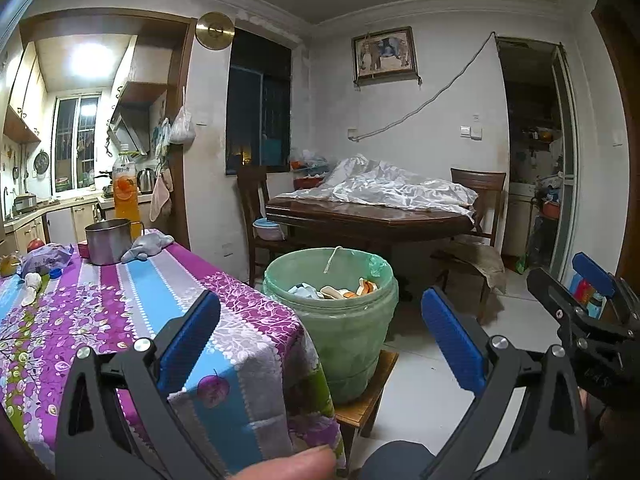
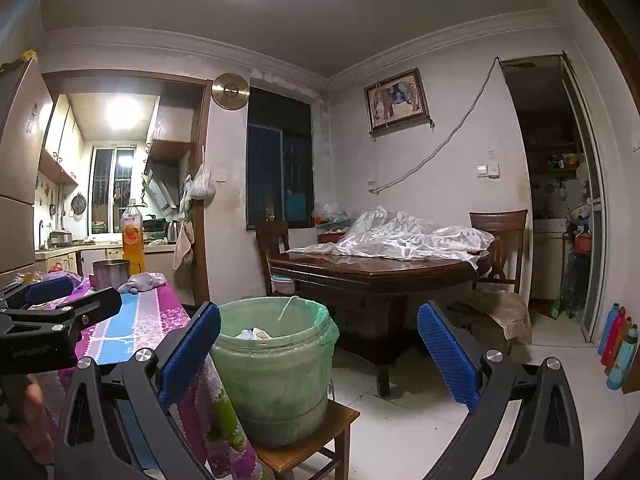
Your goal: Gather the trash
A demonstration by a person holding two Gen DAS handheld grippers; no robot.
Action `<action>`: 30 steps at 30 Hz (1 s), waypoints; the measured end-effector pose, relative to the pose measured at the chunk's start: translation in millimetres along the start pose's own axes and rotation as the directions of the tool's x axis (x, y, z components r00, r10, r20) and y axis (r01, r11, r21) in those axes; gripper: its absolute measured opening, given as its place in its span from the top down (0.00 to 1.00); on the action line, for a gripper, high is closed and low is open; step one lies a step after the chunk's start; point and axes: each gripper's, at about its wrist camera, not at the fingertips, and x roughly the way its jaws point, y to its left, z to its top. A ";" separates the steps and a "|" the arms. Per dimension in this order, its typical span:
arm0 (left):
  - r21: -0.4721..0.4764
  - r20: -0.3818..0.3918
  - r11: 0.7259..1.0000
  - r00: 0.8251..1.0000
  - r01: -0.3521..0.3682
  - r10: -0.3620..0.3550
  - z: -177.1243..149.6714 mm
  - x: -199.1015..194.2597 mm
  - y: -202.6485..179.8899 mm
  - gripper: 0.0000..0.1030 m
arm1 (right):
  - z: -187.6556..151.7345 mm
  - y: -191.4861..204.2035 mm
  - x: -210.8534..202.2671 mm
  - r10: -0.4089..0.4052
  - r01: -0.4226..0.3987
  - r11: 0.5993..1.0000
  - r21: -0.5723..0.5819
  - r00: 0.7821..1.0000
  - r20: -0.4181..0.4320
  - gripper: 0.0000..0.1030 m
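So both my grippers were empty, fingers spread wide: left gripper (image 1: 320, 348), right gripper (image 2: 318, 354). The green bin (image 1: 334, 320) sat on a little wooden stool (image 2: 310, 446) at 12 o'clock, right beside the corner of the surface with the purple floral cloth (image 1: 120, 312), scraps already inside. On that surface at 10 o'clock: a metal pot (image 1: 108, 240), an orange drink bottle (image 1: 126, 188), and a crumpled tissue (image 1: 32, 288). Dining table (image 1: 368, 216) with a plastic sheet stood behind, kitchen off at 10.
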 end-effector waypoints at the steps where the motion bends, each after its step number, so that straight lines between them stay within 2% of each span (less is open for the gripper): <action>1: 0.000 -0.001 1.000 1.000 -0.001 0.001 -0.2 0.7 -0.2 0.05 | 0.5 -0.3 0.4 -0.001 0.001 1.000 0.000 1.000 -0.002 0.05; 30: 0.012 -0.039 1.000 0.999 -0.016 0.017 -3.1 11.8 1.6 0.05 | 7.3 6.2 25.6 0.026 -0.026 1.000 -0.002 0.998 -0.050 0.05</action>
